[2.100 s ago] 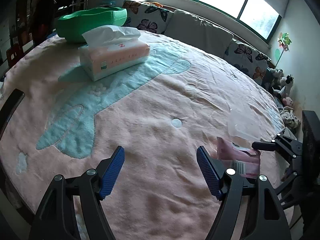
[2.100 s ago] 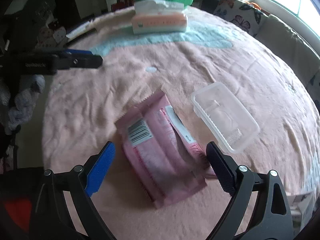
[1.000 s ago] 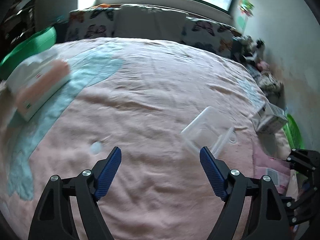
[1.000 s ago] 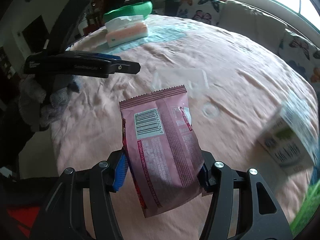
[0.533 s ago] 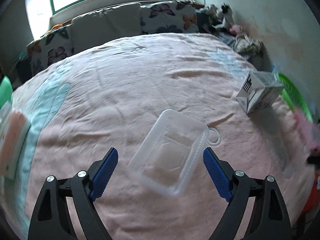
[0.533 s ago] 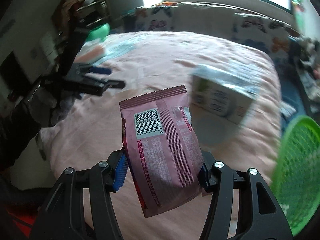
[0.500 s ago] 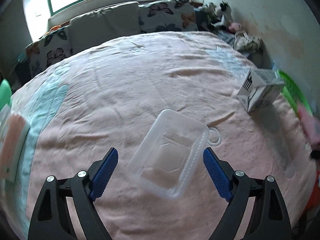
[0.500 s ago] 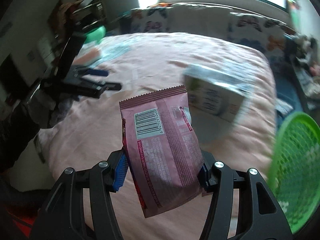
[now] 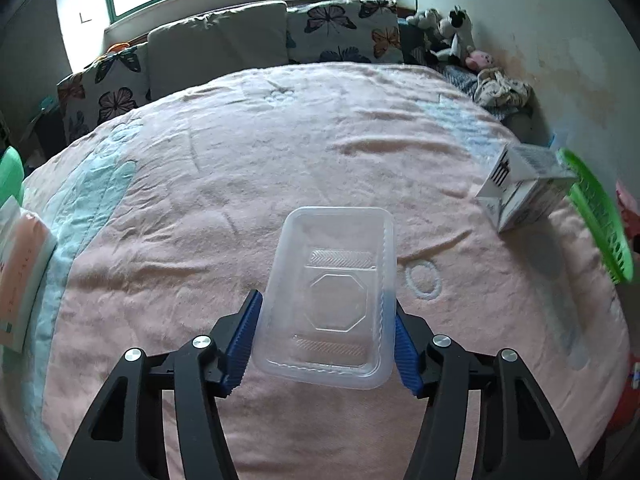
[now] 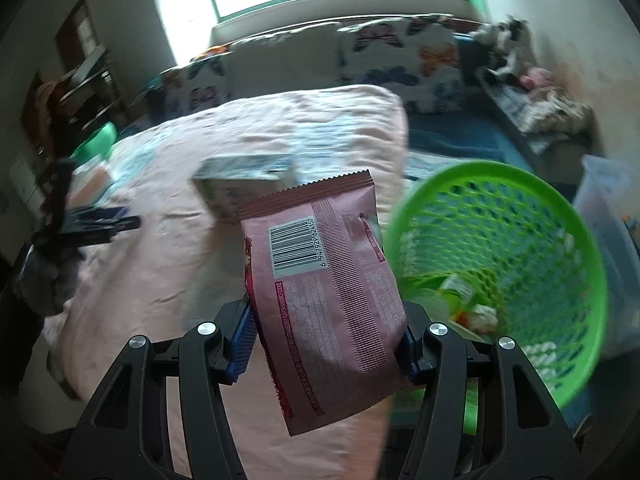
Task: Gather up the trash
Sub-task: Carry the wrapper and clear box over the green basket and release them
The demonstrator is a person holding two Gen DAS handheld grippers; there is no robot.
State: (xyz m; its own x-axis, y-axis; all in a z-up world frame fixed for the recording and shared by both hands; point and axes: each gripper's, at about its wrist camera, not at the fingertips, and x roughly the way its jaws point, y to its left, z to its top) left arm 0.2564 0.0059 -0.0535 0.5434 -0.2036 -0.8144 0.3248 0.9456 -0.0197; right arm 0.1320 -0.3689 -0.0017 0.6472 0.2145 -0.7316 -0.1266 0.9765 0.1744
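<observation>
My left gripper is shut on a clear plastic tray, both blue pads pressed against its long sides, just above the pink blanket. My right gripper is shut on a pink snack wrapper with a barcode, held upright beside the rim of a green mesh basket that has some trash in its bottom. The basket's rim also shows at the right edge of the left wrist view. A white carton lies on the blanket near the basket; it is blurred in the right wrist view.
A tissue box lies at the blanket's left edge. Butterfly cushions line the far side under the window. Stuffed toys sit in the far right corner. A clear storage bin stands behind the basket.
My left gripper has closed on the clear tray, which now sits straight between the pads. My right gripper has swung right with the wrapper, bringing the green basket close in front.
</observation>
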